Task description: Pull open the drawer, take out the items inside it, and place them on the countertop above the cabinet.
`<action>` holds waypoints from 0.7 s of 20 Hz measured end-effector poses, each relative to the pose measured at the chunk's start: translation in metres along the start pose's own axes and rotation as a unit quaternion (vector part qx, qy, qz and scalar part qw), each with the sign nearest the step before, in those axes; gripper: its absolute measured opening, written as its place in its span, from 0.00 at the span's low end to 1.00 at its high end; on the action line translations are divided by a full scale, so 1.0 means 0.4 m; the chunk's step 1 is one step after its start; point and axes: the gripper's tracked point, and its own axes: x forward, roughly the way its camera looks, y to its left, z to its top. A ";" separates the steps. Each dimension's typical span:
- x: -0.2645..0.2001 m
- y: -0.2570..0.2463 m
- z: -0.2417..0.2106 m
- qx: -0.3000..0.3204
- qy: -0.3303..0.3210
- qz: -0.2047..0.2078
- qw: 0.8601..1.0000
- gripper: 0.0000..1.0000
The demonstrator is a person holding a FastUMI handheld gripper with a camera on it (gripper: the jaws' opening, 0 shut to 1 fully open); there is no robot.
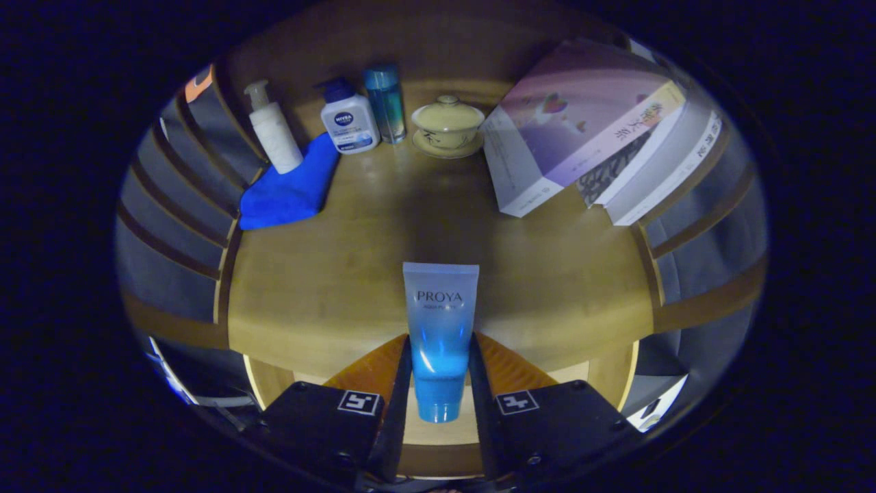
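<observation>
My tool (440,363) grips the blue tube (440,329) between both fingers, cap toward me, over the counter's (356,274) near edge; beyond lie a blue cloth (291,192), pump bottle (274,133), two more bottles, a lidded cup (448,123) and stacked books (602,144).

Dim bluish light, fisheye-bent edges, soft focus
</observation>
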 end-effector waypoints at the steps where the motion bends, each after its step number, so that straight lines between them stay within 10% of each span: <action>1: 0.013 0.001 0.001 -0.002 0.005 0.001 1.000 0.48; 14: -0.018 -0.018 0.008 0.008 -0.028 0.012 1.000 0.67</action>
